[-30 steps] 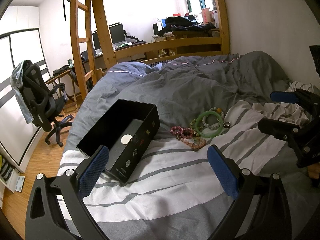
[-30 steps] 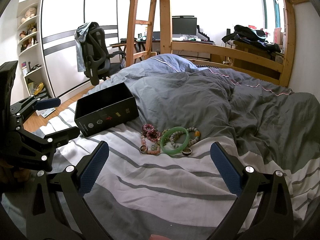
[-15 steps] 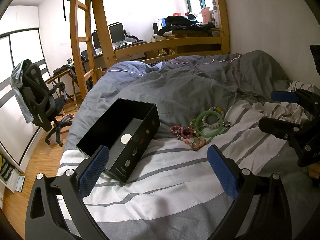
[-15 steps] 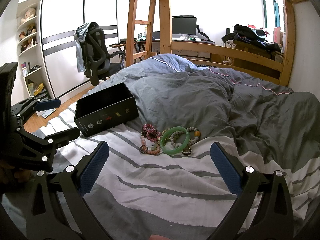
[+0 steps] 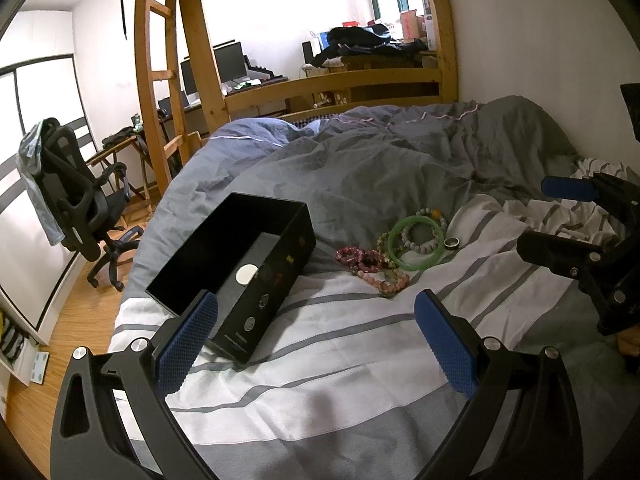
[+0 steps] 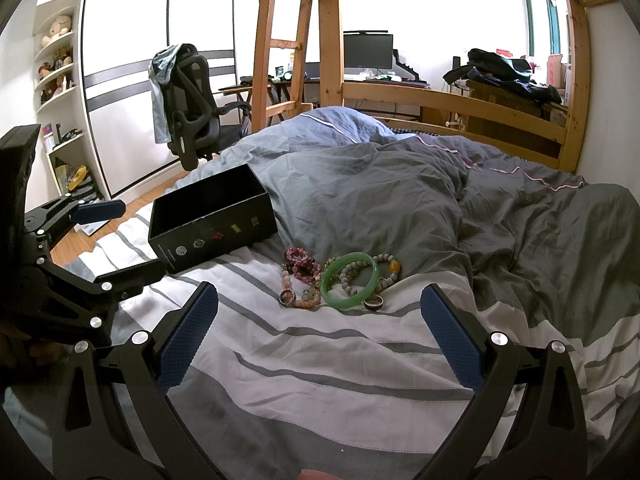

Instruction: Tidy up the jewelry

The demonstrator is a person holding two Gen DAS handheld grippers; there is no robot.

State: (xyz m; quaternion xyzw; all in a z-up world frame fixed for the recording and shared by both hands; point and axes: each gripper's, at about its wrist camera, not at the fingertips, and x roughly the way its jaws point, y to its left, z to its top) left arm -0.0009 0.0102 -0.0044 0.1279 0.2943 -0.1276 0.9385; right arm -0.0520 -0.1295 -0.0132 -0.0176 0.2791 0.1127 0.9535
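Note:
An open black box [image 5: 236, 268] [image 6: 212, 224] lies on the striped sheet. Right of it lies a pile of jewelry: a green bangle [image 5: 416, 244] [image 6: 350, 285], pink bead bracelets [image 5: 360, 258] [image 6: 301, 266], a pale bead bracelet [image 6: 386, 272] and two rings [image 6: 288, 297] [image 6: 373, 301]. My left gripper [image 5: 316, 340] is open and empty, held near the box's front corner. My right gripper [image 6: 320, 336] is open and empty, held short of the pile. Each gripper also shows at the edge of the other's view: the right one [image 5: 576, 220], the left one [image 6: 112, 240].
A rumpled grey duvet [image 6: 400, 192] covers the far half of the bed. A wooden bunk frame and ladder [image 6: 320, 40] stand behind it. An office chair [image 6: 188, 108] stands on the floor to the left. The bed's left edge is near the box.

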